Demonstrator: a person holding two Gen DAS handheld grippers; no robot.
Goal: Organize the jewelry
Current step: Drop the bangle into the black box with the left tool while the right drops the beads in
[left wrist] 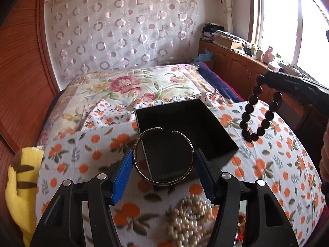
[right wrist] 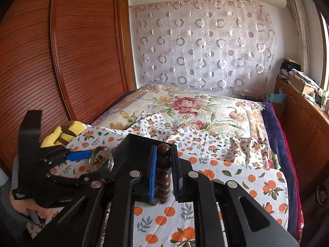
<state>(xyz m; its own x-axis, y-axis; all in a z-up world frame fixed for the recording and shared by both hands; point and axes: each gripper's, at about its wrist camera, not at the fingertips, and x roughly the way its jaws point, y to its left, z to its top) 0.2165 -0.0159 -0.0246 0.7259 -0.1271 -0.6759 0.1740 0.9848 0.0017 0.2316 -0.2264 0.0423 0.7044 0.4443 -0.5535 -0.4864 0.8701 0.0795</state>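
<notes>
The left gripper (left wrist: 163,160) is clamped on a metal cuff bangle (left wrist: 163,156), its blue pads (left wrist: 121,177) pressed against opp. sides of the ring; the bangle is held above the near edge of a black box (left wrist: 185,123). The right gripper (right wrist: 164,170) is closed tight on a dark wooden bead bracelet (right wrist: 163,170), w/ beads stacked between the pads; in the left wrist view the bracelet (left wrist: 261,111) is seen dangling in a loop above the cloth, right of the box. The box sits open on an orange-print cloth (left wrist: 267,164) spread over the bed. A pearl strand (left wrist: 191,218) is heaped on the cloth just below the left gripper. A yellow plush toy (left wrist: 20,185) lies at the bed's left edge.
</notes>
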